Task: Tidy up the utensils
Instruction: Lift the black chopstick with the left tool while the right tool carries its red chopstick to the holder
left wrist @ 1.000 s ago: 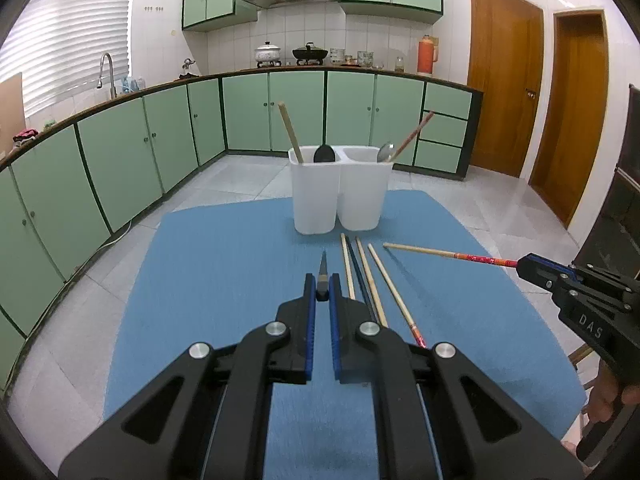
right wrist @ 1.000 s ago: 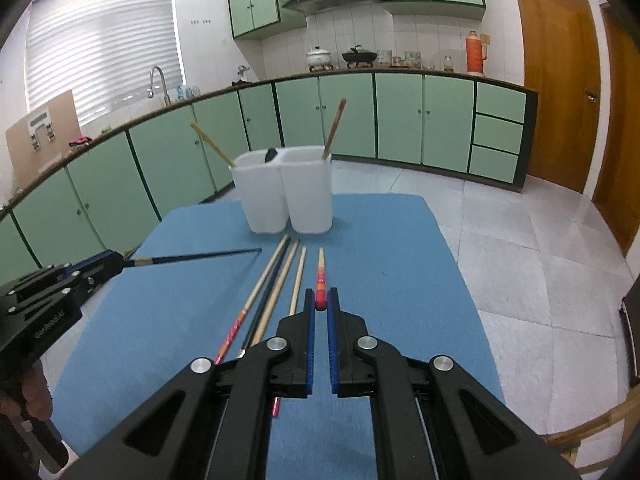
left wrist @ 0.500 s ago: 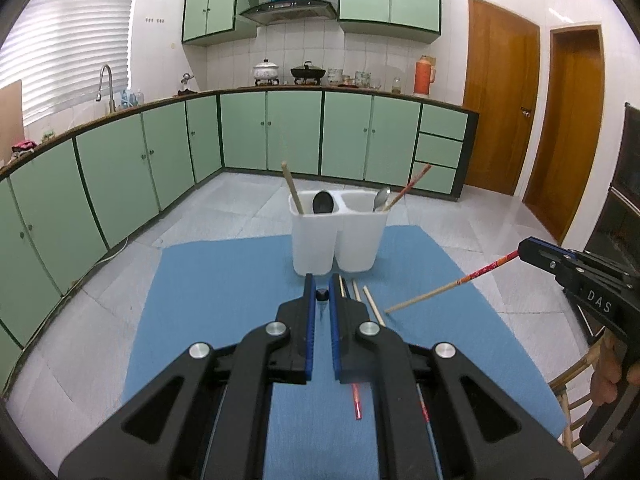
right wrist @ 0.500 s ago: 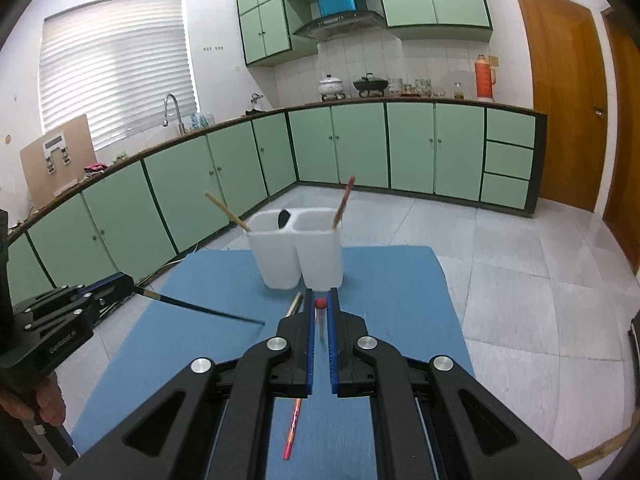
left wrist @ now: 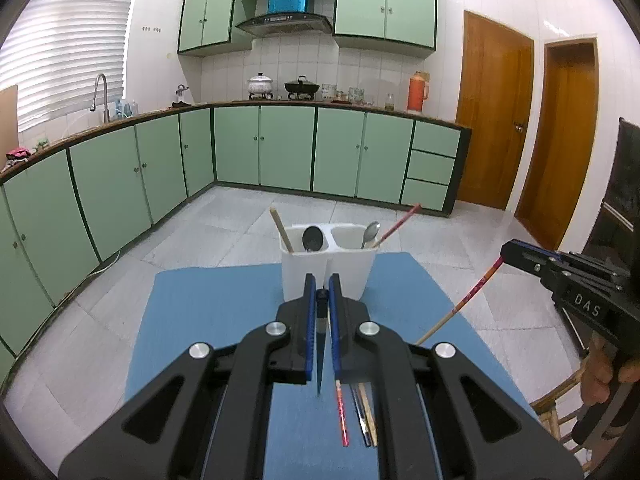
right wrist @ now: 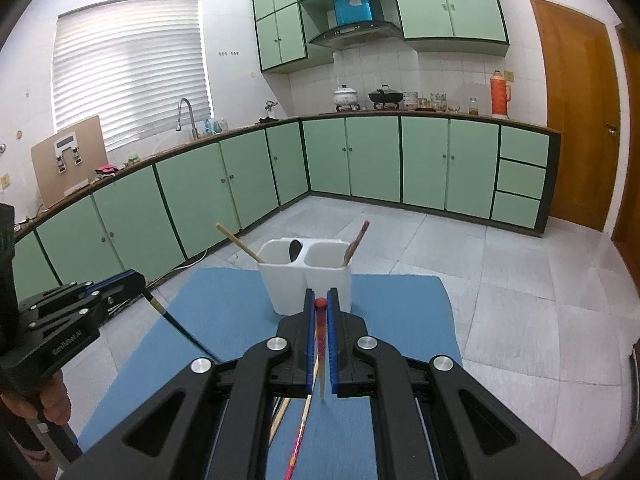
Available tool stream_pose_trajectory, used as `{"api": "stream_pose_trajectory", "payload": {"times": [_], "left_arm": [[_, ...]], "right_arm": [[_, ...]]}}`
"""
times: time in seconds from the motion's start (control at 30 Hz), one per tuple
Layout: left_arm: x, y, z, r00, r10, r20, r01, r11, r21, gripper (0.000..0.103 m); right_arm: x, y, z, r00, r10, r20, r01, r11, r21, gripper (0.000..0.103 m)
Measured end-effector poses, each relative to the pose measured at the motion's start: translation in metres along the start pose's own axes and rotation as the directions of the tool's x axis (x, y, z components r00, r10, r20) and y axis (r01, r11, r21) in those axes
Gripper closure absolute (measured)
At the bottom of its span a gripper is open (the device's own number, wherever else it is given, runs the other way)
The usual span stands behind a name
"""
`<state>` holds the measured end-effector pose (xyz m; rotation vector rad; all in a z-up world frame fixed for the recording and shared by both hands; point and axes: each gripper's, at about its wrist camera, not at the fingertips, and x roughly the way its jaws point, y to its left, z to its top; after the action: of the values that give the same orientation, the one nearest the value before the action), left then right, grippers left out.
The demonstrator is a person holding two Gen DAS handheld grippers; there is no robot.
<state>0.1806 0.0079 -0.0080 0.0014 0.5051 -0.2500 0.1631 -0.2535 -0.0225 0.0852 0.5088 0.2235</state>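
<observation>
1. Two claws: left claw [left wrist: 322, 300], right claw [right wrist: 320, 314].
2. One white two-compartment holder [left wrist: 328, 268].
3. Two spoons: black spoon [left wrist: 312, 239], metal spoon [left wrist: 370, 233].
4. Two chopsticks gripped: dark chopstick [right wrist: 180, 326], red-patterned chopstick [left wrist: 464, 302].

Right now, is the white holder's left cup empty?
No, the left cup of the white holder holds a dark spoon and a wooden chopstick.

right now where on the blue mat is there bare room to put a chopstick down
Bare: the blue mat left of the white holder, out to its left edge. Crowded: near right side, where loose chopsticks lie below the left claw.
</observation>
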Motion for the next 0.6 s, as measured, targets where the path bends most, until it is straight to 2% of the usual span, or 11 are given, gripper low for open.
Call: {"api": "stream_pose_trajectory", "payload": {"times": [0.6], "left_arm": [[-0.001, 0.002, 0.030, 0.997, -0.022, 0.075, 0.023, 1.000, -0.015, 0.098]], "right_arm": [[-0.003, 0.009, 0.036, 0.998, 0.026, 0.064, -0.023, 0.999, -0.038, 0.097]]}}
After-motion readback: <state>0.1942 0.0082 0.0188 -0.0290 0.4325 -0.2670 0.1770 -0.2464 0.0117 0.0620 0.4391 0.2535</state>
